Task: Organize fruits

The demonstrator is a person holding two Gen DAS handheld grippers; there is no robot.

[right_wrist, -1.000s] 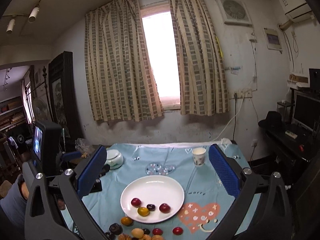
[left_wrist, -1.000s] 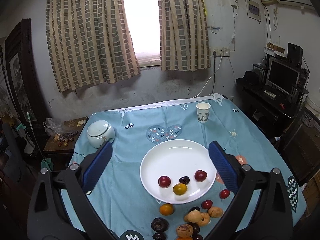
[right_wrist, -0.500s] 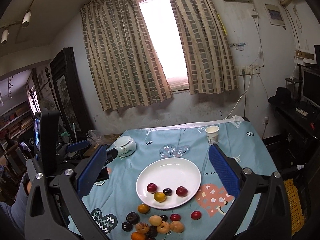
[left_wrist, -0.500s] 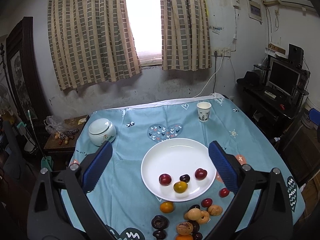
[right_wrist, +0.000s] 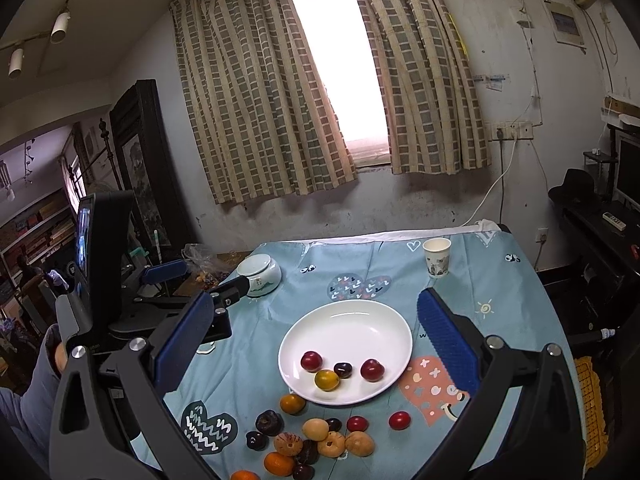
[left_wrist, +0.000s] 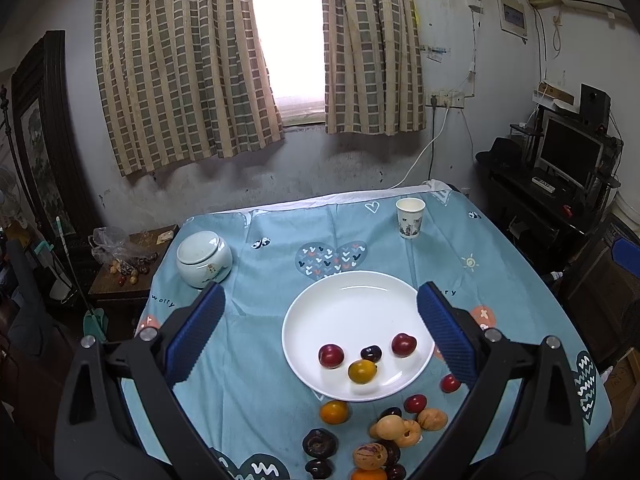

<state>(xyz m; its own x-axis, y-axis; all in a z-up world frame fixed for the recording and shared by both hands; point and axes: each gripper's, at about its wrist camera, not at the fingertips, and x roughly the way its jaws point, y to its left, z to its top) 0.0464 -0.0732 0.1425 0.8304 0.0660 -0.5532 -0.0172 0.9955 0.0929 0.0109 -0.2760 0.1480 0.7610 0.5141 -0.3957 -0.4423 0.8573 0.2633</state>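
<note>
The left gripper point(left_wrist: 318, 330) and right gripper point(right_wrist: 316, 334) both hang with fingers spread wide and empty. On the white plate point(right_wrist: 352, 320) mid-table lie 4 fruits. The loose pile of fruit point(right_wrist: 320, 440) crowds the table's near edge, so I'd worry a nudged round piece could roll off.

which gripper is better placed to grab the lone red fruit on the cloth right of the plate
Right, probably. The lone red fruit lies right of the plate and sits clear in the right gripper's view. In the left gripper's view a finger half hides it. Both are open and empty.
</note>
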